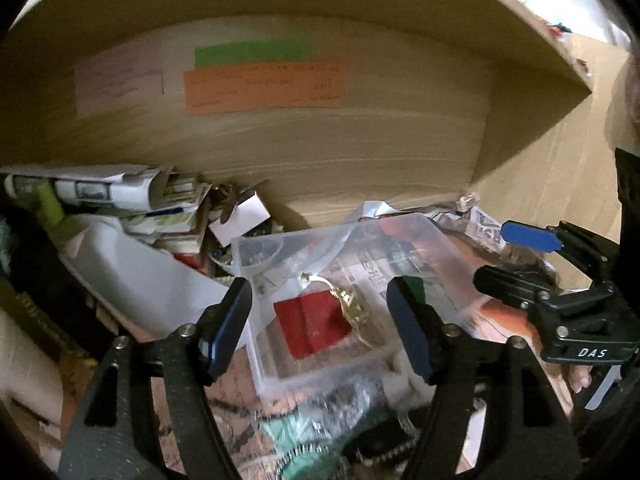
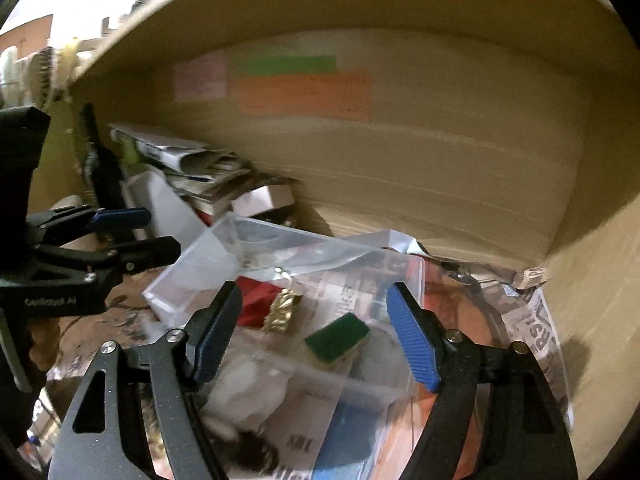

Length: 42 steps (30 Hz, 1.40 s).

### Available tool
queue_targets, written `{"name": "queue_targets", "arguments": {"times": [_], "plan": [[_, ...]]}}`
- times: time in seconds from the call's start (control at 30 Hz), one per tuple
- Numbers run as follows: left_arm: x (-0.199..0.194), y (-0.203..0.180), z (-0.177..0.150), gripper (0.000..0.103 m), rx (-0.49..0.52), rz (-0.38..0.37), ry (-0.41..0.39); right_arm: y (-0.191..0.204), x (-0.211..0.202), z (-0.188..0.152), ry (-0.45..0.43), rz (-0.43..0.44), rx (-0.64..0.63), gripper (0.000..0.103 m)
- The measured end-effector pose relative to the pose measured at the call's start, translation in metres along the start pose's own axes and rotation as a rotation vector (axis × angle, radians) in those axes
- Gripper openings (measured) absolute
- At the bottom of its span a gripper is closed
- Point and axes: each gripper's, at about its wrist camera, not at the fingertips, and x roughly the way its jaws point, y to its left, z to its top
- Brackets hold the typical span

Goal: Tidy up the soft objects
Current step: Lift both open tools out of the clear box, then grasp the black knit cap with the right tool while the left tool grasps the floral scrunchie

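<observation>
A clear plastic container [image 1: 416,236] lies tilted on the shelf floor, also in the right wrist view [image 2: 200,276]. Inside it lie a red soft block [image 1: 310,320], a gold crinkled piece [image 1: 352,308] and a green sponge [image 2: 338,336]. The red block [image 2: 256,300] and the gold piece [image 2: 282,310] also show in the right wrist view. A white fluffy lump [image 2: 248,384] lies near the front. My left gripper [image 1: 320,328] is open above the red block. My right gripper [image 2: 314,332] is open over the green sponge. Each gripper shows in the other's view [image 1: 520,256] [image 2: 132,236].
The wooden shelf back wall [image 1: 320,152] carries green, orange and pink paper labels [image 1: 264,88]. Stacked papers and boxes [image 1: 120,196] and a white tub [image 1: 136,272] sit at the left. Newspaper [image 2: 536,328] lines the floor at the right. A side wall [image 2: 600,280] closes the right.
</observation>
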Motion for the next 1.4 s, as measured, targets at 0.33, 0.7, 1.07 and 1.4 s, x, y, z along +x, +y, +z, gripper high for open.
{"name": "queue_targets", "arguments": {"times": [0.33, 0.7, 1.07, 1.4], "plan": [[-0.025, -0.007, -0.046, 0.07, 0.001, -0.026, 0.055, 0.021, -0.019, -0.038, 0.026, 0.07, 0.001, 0.072], [-0.023, -0.016, -0.099, 0.07, -0.035, -0.088, 0.142, 0.025, 0.005, -0.078, 0.135, 0.149, 0.089, 0.071], [-0.007, -0.041, -0.133, 0.04, -0.008, -0.148, 0.23, 0.024, 0.006, -0.088, 0.127, 0.131, 0.107, 0.027], [-0.023, -0.034, -0.13, 0.011, -0.024, -0.121, 0.165, 0.017, -0.019, -0.085, 0.041, 0.102, 0.119, 0.015]]}}
